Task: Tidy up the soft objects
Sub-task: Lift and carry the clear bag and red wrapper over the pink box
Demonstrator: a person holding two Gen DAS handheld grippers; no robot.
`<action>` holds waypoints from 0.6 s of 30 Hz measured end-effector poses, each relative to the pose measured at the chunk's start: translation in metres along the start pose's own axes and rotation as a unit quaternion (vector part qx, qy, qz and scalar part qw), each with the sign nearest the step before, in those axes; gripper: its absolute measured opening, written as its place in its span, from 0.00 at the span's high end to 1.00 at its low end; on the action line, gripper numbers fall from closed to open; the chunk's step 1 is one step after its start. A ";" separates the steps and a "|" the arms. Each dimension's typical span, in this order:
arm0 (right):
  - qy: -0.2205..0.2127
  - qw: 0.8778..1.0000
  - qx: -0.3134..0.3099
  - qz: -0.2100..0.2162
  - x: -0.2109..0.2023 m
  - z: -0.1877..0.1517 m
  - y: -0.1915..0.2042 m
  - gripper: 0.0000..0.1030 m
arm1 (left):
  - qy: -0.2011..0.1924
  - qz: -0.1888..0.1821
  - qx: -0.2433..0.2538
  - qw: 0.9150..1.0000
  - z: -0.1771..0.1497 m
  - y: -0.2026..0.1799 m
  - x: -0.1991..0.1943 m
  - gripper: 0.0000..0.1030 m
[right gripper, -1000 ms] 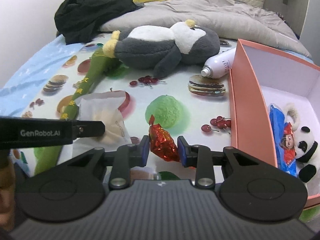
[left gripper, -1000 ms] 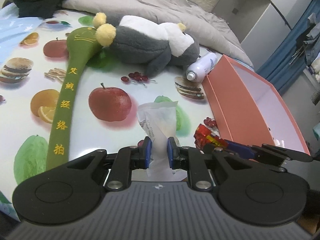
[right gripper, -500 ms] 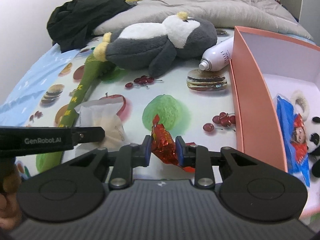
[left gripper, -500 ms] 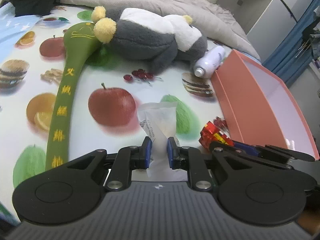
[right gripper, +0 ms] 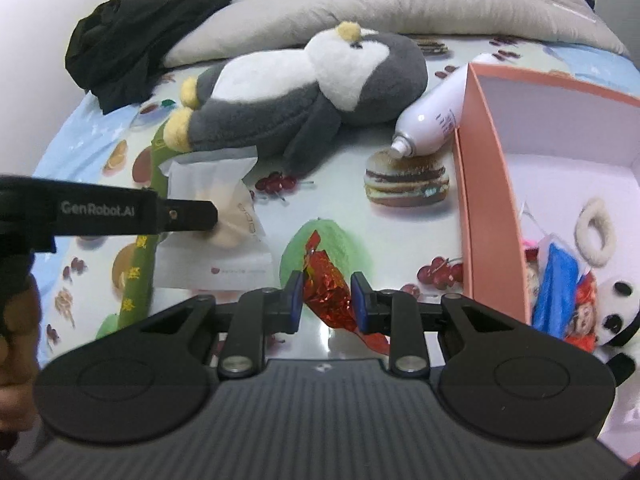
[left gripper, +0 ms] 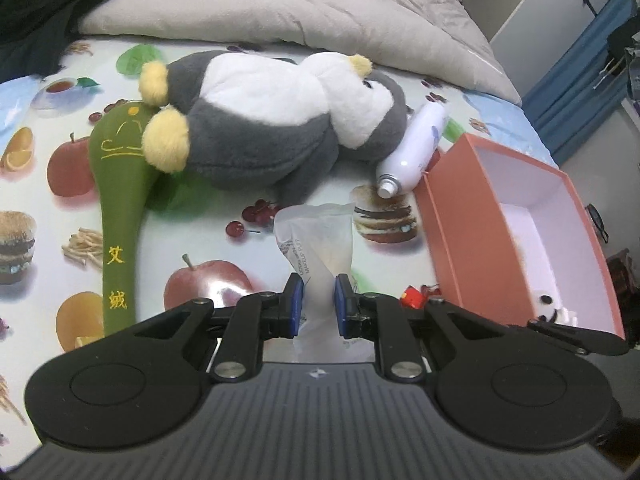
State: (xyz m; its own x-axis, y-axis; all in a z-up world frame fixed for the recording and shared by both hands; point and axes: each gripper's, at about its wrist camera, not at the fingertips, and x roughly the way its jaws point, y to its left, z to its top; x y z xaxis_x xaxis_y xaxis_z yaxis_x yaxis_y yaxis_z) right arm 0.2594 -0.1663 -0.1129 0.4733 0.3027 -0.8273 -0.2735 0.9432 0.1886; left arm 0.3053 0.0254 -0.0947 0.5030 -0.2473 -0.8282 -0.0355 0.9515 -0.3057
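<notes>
Left gripper (left gripper: 317,299) pinches a clear makeup-puff bag (left gripper: 316,236), lifted off the fruit-print bed sheet (left gripper: 60,184); right gripper (right gripper: 325,299) is clamped on a red foil packet (right gripper: 326,286), also off the sheet. Over the last second both views have closed in on the pink box (right gripper: 486,184) at the sheet's right edge and on the penguin plush (left gripper: 272,120) mid-sheet, so both hands are moving forward and toward the box with their loads. Likely meaning: carry phase, drop into the box next. Box already holds a small panda toy (right gripper: 618,312), a blue packet (right gripper: 554,280) and a white fluffy ring (right gripper: 594,232). Remaining on the sheet: penguin, a green padded paddle (left gripper: 118,184) under its feet, a white spray can (left gripper: 414,148) touching the box's left wall. Can isn't soft, probably stays out.
</notes>
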 end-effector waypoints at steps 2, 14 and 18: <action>0.004 1.000 0.009 0.002 0.000 0.002 -0.003 0.72 | 0.006 -0.001 0.008 1.000 0.001 -0.005 0.000 0.80; -0.058 0.997 0.046 -0.001 -0.015 -0.034 -0.009 0.72 | -0.043 -0.033 0.050 0.997 -0.036 -0.018 -0.001 0.80; -0.077 0.996 0.041 -0.013 -0.040 -0.047 0.001 0.72 | -0.042 -0.049 0.044 0.997 -0.051 -0.020 -0.023 0.80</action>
State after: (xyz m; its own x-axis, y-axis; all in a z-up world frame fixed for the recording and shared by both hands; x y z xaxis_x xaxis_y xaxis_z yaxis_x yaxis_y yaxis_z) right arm 0.2006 -0.1844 -0.1046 0.6047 0.2887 -0.7423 -0.1927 0.9573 0.2154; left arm 0.2510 0.0023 -0.0933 0.5709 -0.3264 -0.7534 0.0905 0.9370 -0.3374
